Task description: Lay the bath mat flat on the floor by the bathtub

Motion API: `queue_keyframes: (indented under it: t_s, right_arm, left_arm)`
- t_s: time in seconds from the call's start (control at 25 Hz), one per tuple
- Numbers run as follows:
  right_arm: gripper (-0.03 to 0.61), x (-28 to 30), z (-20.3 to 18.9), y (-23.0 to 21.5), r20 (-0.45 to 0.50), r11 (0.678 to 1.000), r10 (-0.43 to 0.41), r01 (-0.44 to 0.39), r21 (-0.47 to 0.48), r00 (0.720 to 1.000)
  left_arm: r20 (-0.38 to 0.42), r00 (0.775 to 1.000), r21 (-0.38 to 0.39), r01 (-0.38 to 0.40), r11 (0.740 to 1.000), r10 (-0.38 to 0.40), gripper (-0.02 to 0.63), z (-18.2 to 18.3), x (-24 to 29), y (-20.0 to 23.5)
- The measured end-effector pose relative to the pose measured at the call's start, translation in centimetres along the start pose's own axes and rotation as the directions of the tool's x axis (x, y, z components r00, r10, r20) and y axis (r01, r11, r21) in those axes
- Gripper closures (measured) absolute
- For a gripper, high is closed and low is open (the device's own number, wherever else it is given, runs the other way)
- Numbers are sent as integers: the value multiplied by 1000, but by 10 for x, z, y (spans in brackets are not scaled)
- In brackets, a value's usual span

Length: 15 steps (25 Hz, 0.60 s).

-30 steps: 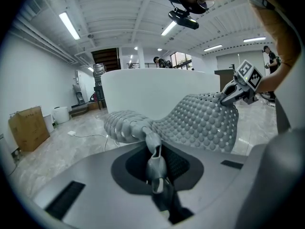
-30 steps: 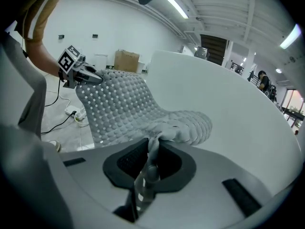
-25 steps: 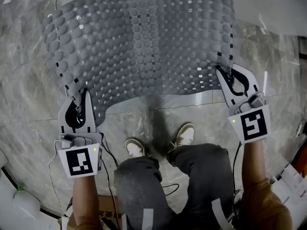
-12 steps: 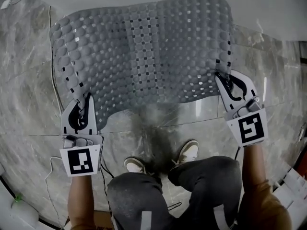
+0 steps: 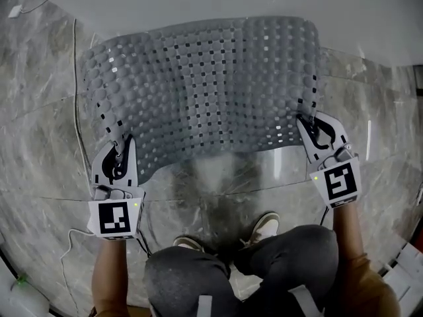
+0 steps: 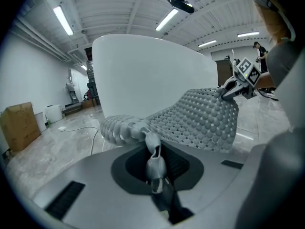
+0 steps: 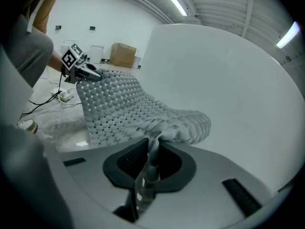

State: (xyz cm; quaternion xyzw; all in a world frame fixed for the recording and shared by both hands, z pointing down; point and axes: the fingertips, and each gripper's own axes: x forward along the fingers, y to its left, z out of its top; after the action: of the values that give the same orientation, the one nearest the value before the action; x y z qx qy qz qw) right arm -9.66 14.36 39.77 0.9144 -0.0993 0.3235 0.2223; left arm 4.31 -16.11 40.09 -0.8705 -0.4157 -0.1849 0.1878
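Observation:
The grey bath mat (image 5: 205,91), studded with bumps and small holes, hangs stretched between my two grippers above the marble floor (image 5: 39,144), its far edge against the white bathtub wall (image 5: 198,2). My left gripper (image 5: 122,140) is shut on the mat's near left corner, and my right gripper (image 5: 305,119) is shut on its near right corner. In the left gripper view a crumpled strip of mat (image 6: 155,159) is pinched in the jaws, with the bathtub (image 6: 147,75) behind. The right gripper view shows the mat (image 7: 128,111) pinched the same way beside the bathtub (image 7: 224,80).
The person's knees and shoes (image 5: 264,226) stand on the marble just behind the mat. A thin cable (image 5: 75,98) runs along the floor at the left. A cardboard box (image 6: 19,125) sits far left in the left gripper view.
Both grippers have moved forward with the mat, whose far edge has come closer to the tub. The mat hangs more spread and even, and the feet sit further back in view.

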Motion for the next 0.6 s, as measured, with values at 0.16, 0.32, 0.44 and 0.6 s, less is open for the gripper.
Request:
queue_keyframes:
  t_s: [0.16, 0.32, 0.44, 0.6]
  right_arm:
    - [531, -2, -2, 2, -2, 1000, -7, 7, 2, 1000]
    - [531, -6, -4, 6, -20, 1000, -19, 19, 10, 1000]
    - [531, -5, -15, 9, -51, 1000, -19, 20, 16, 999]
    - [531, 6, -29, 10, -61, 999, -14, 17, 37, 998]
  left_arm:
    - [27, 1000, -11, 4, 1000, -4, 572, 3, -2, 0]
    - [27, 999, 0, 27, 1000, -27, 572, 0, -5, -1]
    - [28, 999, 29, 41, 999, -42, 572, -6, 2, -3]
    - [16, 999, -11, 42, 999, -42, 572, -20, 13, -2]
